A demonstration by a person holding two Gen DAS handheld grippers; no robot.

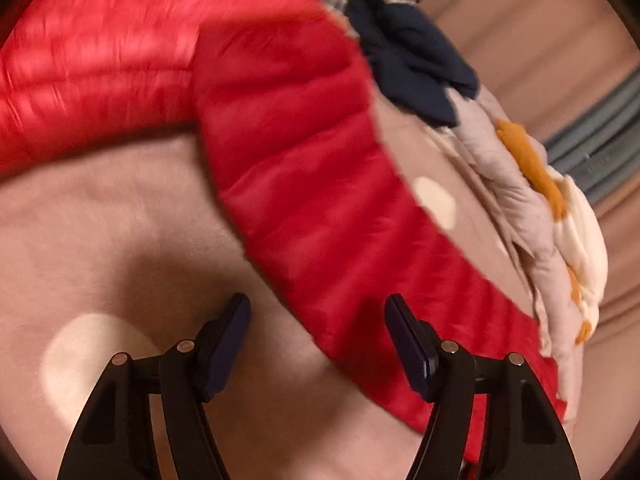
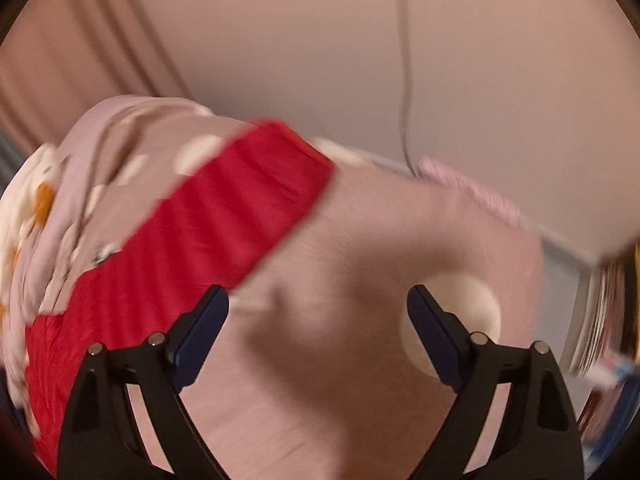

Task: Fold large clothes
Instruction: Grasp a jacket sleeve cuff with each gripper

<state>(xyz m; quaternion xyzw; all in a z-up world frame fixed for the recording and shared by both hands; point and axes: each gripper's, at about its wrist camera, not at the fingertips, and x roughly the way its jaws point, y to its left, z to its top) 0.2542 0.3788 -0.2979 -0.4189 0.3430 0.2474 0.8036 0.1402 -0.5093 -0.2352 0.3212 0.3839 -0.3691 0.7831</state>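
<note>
A red quilted puffer jacket (image 1: 120, 60) lies on a pink bedspread with cream dots (image 1: 120, 220). Its sleeve (image 1: 320, 208) stretches down to the right, ending near the bed's edge. My left gripper (image 1: 318, 312) is open and empty, just above the bedspread beside the sleeve, its right finger over the sleeve's edge. In the right wrist view the sleeve (image 2: 224, 220) runs from lower left to the centre. My right gripper (image 2: 318, 300) is open and empty over the bedspread (image 2: 340, 380), its left finger next to the sleeve. Both views are blurred.
A dark navy garment (image 1: 412, 60) and a bunched grey quilt with orange and white flowers (image 1: 532, 184) lie right of the jacket. A pale wall with a hanging cord (image 2: 406, 80) stands behind the bed. Stacked items (image 2: 600, 320) sit at the right.
</note>
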